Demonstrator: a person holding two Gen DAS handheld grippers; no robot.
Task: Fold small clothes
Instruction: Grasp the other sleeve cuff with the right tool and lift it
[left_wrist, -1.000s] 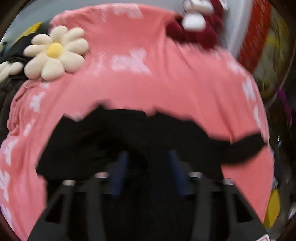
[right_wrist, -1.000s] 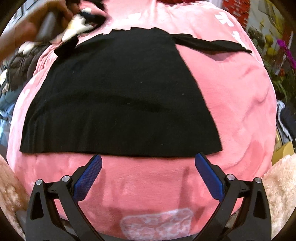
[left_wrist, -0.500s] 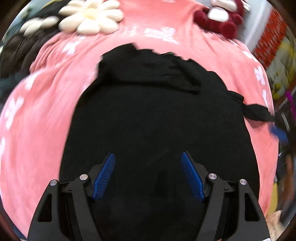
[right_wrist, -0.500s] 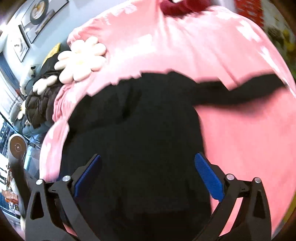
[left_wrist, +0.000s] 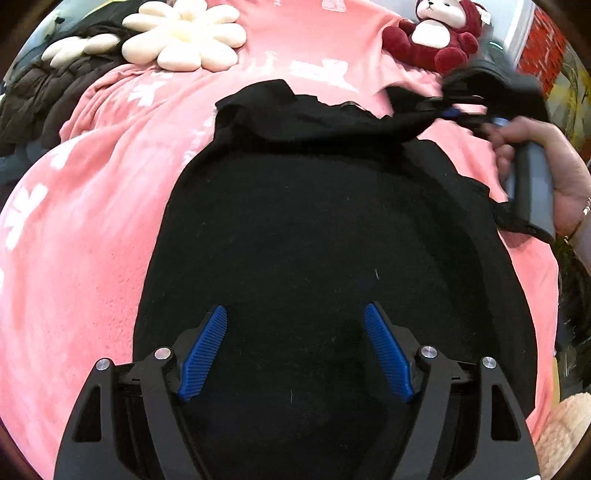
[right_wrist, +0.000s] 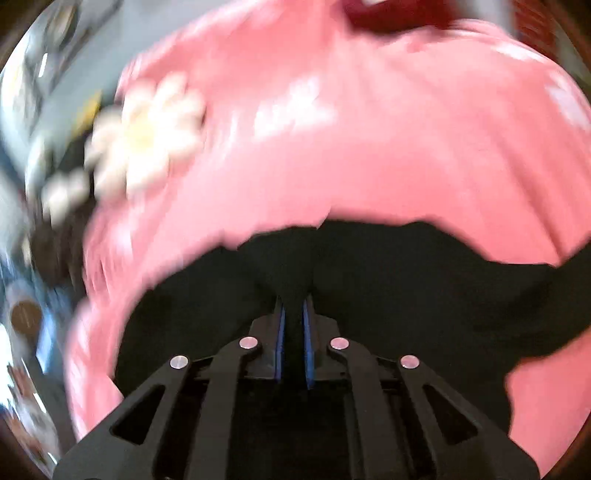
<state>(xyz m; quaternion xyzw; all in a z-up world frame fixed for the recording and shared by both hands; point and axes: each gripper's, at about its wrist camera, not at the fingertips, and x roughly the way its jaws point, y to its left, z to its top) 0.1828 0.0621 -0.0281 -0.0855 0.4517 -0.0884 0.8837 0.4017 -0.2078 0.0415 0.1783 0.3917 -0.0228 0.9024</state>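
Two grippers: right gripper (right_wrist: 294, 314) pinches black garment (left_wrist: 314, 240)

Your right wrist view is smeared by motion — the flower cushion (right_wrist: 142, 142) left of the fingers is a pale blur, and the clutter at the left rim is unreadable. Between your right gripper's (right_wrist: 294, 317) pads the black garment (right_wrist: 369, 280) hides its own edge. From the left wrist, the right gripper beyond the fingers blurs too. The plush bear (left_wrist: 436, 35) is cut off at the top edge.
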